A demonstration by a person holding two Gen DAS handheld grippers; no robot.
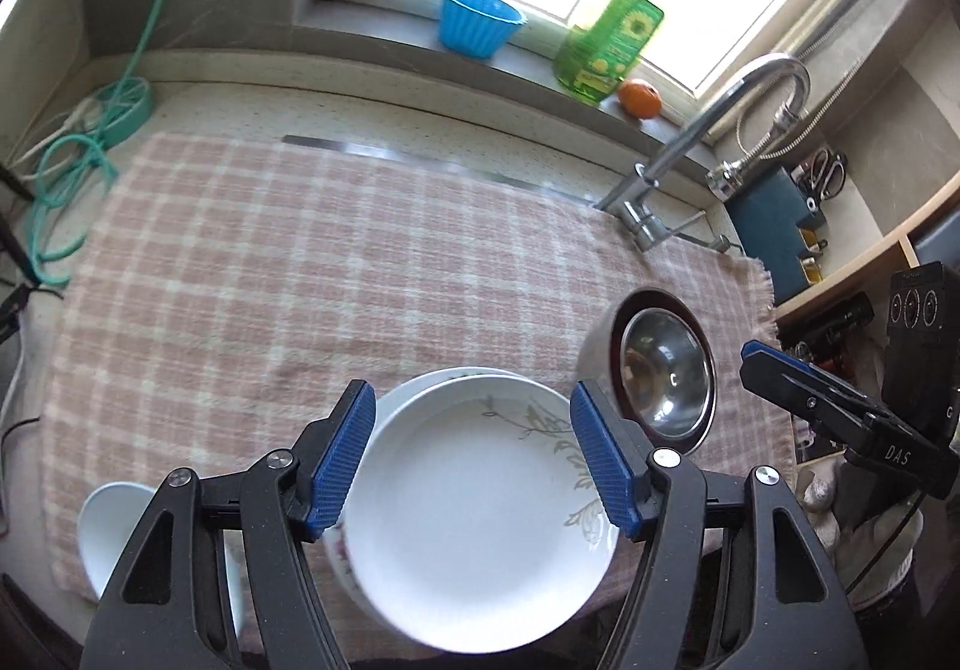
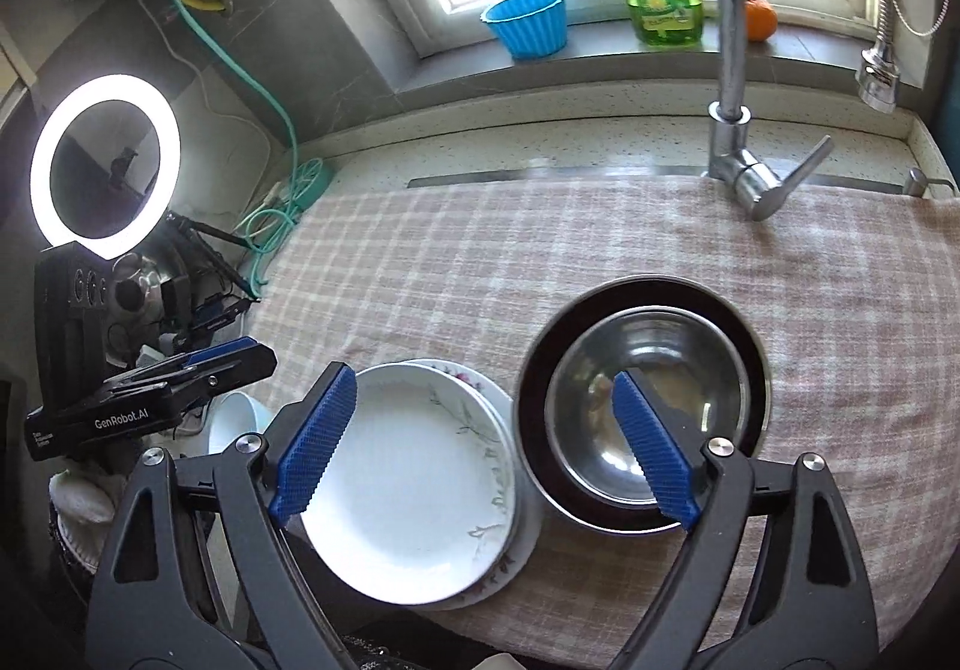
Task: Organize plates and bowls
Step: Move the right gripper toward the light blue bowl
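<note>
- The left gripper (image 1: 474, 454) hangs over the plates with its jaws apart and nothing between them; each black plastic finger ends in a blue pad (image 1: 342, 457) with a fine ribbed grid.
- The right gripper (image 2: 486, 448) is also spread wide and empty, 1 pad over the plates and the other over the bowls; its pads (image 2: 654, 448) have the same blue ribbed texture.
- The white plate (image 2: 408, 490), glossy ceramic, round and shallow with a faint grey-green leaf sprig along 1 side, lies on top of a second plate (image 2: 480, 388) whose rim carries small pink flowers.
- Both plates rest on the checked cloth (image 1: 270, 262), a soft woven fabric in pink and cream squares with a frayed edge, near its front edge.
- Just right of the plates, the steel bowl (image 2: 648, 400), shiny and mirror-like, sits nested inside a dark bowl (image 2: 534, 370) with a glossy brownish rim.
- A smooth white bowl (image 1: 105, 520) stands at the cloth's front left corner, partly hidden by the left gripper's finger.
- Behind the cloth, a curved chrome faucet (image 2: 729, 40) rises from the speckled stone counter (image 2: 540, 148).
- On the grey windowsill (image 1: 384, 40) stand a fluted blue plastic cup (image 1: 477, 25), a translucent green soap bottle (image 1: 612, 40) with a sunflower label, and a round orange fruit (image 1: 641, 98).
- A glowing ring light (image 2: 102, 166) stands at the left in the right wrist view.
</note>
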